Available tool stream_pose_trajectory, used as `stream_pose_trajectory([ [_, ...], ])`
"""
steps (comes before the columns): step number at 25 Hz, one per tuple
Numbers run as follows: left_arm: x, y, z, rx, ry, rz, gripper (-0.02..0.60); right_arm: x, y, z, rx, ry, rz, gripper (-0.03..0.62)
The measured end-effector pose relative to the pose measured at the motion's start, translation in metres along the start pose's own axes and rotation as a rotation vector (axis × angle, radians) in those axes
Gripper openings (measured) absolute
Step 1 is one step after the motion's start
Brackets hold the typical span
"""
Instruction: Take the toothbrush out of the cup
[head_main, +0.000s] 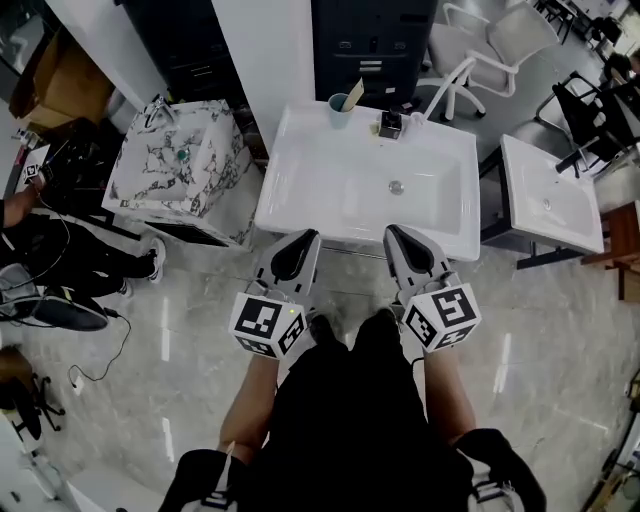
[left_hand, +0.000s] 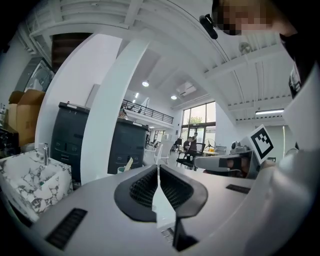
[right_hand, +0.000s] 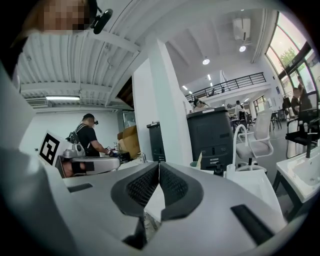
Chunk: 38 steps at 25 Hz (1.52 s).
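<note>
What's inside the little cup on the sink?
A toothbrush pokes out of the cup, leaning right. Its lower end and the cup's bottom are hidden by the cup's wall.

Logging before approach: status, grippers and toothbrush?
Left gripper and right gripper shut, empty, at front edge of sink. Toothbrush in cup on back rim. Nothing blocking.

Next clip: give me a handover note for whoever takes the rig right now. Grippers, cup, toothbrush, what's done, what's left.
Left gripper: fingers shut, empty, at the near edge of the sink.
Right gripper: fingers shut, empty, alongside the left one.
Cup: back left corner of the sink, with the toothbrush standing in it.
Done: nothing yet.
Left: reach across, grip the toothbrush, lift it out.
</note>
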<state>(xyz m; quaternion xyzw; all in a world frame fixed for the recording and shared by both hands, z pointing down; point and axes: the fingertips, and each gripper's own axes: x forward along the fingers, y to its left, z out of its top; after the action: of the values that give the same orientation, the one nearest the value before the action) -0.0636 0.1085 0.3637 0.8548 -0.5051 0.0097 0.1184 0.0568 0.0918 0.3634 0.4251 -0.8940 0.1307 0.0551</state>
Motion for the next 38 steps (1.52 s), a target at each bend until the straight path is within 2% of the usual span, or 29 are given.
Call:
stream_pose_trajectory([
  [9, 0.005, 0.019, -0.017, -0.042, 0.041, -0.018, 0.028, 0.018, 0.003, -0.017, 0.024, 0.047, -0.014, 0.032],
  [16, 0.017, 0.046, -0.010, -0.030, 0.032, 0.004, 0.028, 0.055, -0.007, -0.014, 0.038, 0.040, 0.011, 0.031],
  [29, 0.107, 0.089, 0.025, 0.002, 0.023, 0.003, 0.028, 0.141, -0.062, 0.026, 0.031, 0.009, 0.049, 0.032],
  [38, 0.162, 0.098, 0.029, -0.004, 0.035, 0.007, 0.028, 0.180, -0.112, 0.032, 0.042, 0.029, 0.049, 0.032],
])
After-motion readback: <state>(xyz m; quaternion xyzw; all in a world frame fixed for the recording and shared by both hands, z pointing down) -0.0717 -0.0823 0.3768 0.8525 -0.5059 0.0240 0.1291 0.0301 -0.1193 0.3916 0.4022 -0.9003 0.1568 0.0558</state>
